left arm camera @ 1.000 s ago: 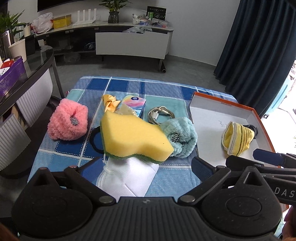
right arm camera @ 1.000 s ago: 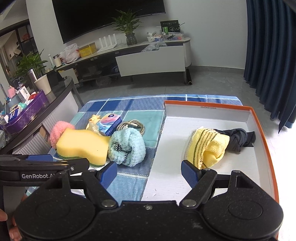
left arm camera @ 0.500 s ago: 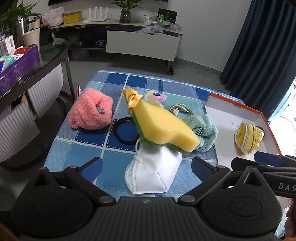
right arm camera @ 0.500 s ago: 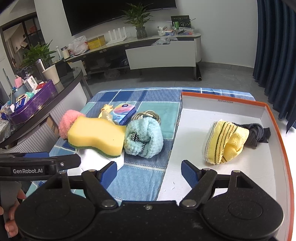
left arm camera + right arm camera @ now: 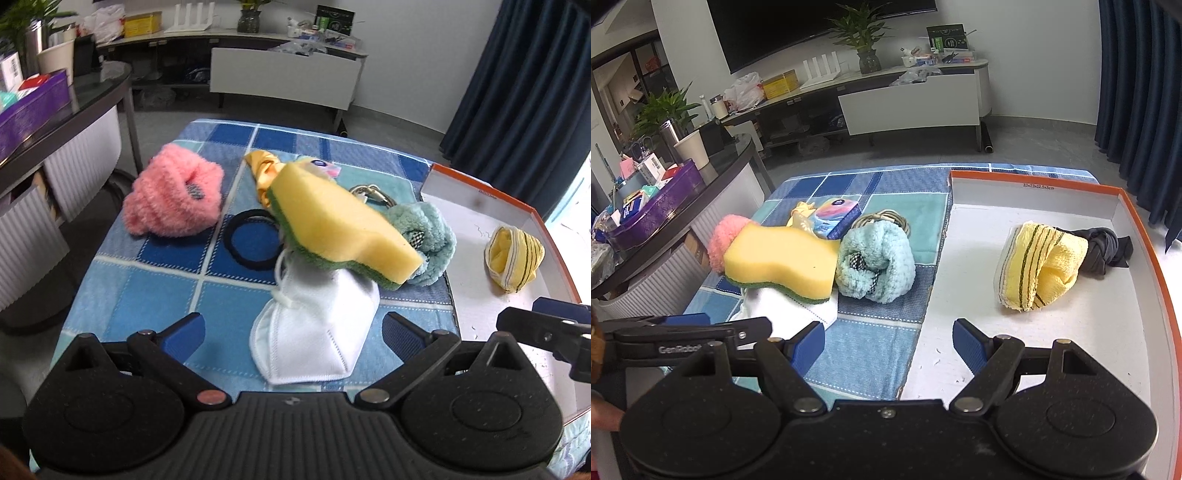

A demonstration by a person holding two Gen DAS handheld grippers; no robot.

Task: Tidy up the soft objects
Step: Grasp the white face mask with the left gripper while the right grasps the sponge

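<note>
On the blue checked cloth [image 5: 155,295] lie a pink fluffy scrunchie [image 5: 173,201], a yellow sponge [image 5: 340,225] resting on a white face mask [image 5: 317,332], a teal fluffy scrunchie [image 5: 432,240] and a black hair band [image 5: 253,245]. The orange-rimmed white box [image 5: 1145,236] holds a yellow striped cloth [image 5: 1041,266] and a dark cloth [image 5: 1108,249]. My left gripper [image 5: 291,330] is open and empty, its fingers on either side of the mask's near end. My right gripper [image 5: 888,341] is open and empty, over the box's left edge.
A colourful small packet [image 5: 836,216], a yellow fabric piece [image 5: 264,171] and a coiled cable [image 5: 882,218] lie behind the sponge. A dark counter with a purple bin [image 5: 655,210] stands at the left. A TV cabinet [image 5: 912,107] stands beyond the table.
My left gripper has pulled back and swung left, so the mask now shows whole between its fingers. My right gripper has drawn back slightly. Both stay open.
</note>
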